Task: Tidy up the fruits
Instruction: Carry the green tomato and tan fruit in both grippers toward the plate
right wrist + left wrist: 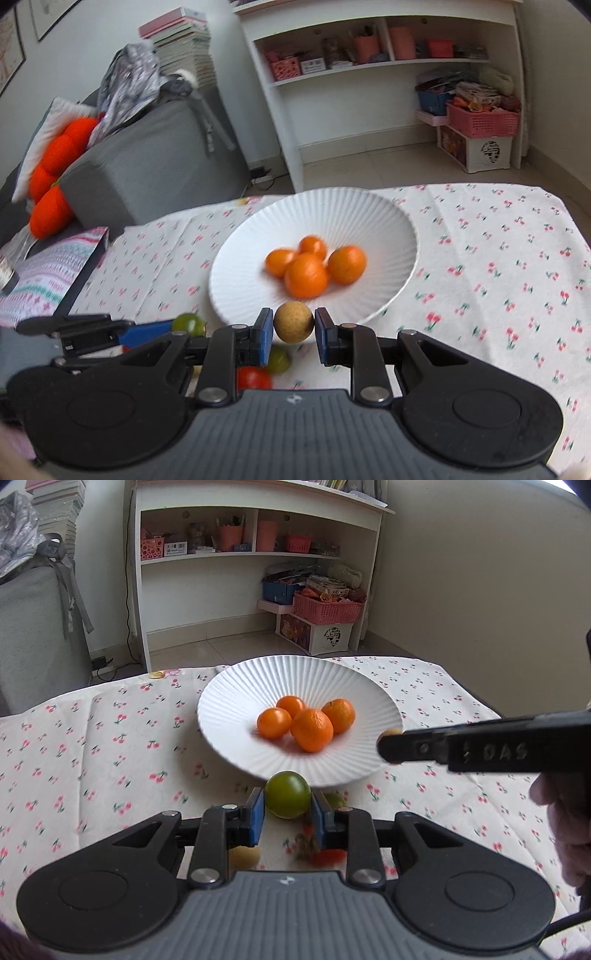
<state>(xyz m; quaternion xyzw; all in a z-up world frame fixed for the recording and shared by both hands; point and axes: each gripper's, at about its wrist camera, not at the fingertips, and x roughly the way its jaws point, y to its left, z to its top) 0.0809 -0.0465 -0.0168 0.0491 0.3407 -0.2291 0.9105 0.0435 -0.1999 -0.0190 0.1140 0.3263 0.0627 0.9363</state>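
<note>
Left tongs (pixel 287 805) clamped on a green round fruit (pixel 287 794), blue pads on its two sides, held just short of the near rim of the white ribbed plate (pixel 229 701). Right tongs (pixel 294 326) hold a tan, speckled round fruit (pixel 293 322) at the same near rim; the left pad touches it, and I can't tell if the right pad does.

Plate sits mid-bench on the cherry-print cloth (pixel 92 746). Four oranges (pixel 304 722) bunched at the plate centre, touching each other.

On the cloth on the near side of the plate, under the tongs: another green fruit (pixel 277 360), a red tomato-like one (pixel 254 377), a yellowish one (pixel 243 856). Partly hidden and blurred.

Handling, my read: both held fruits are small, light, smooth-skinned spheres, likely to roll and slip. Green one looks firm and glossy; the tan one matte, probably a thin shell, so don't crush it. Grip across the widest diameter, pads centred, moderate force. Release low inside the plate beside the oranges, or they'll roll off the sloped ribbed rim.
</note>
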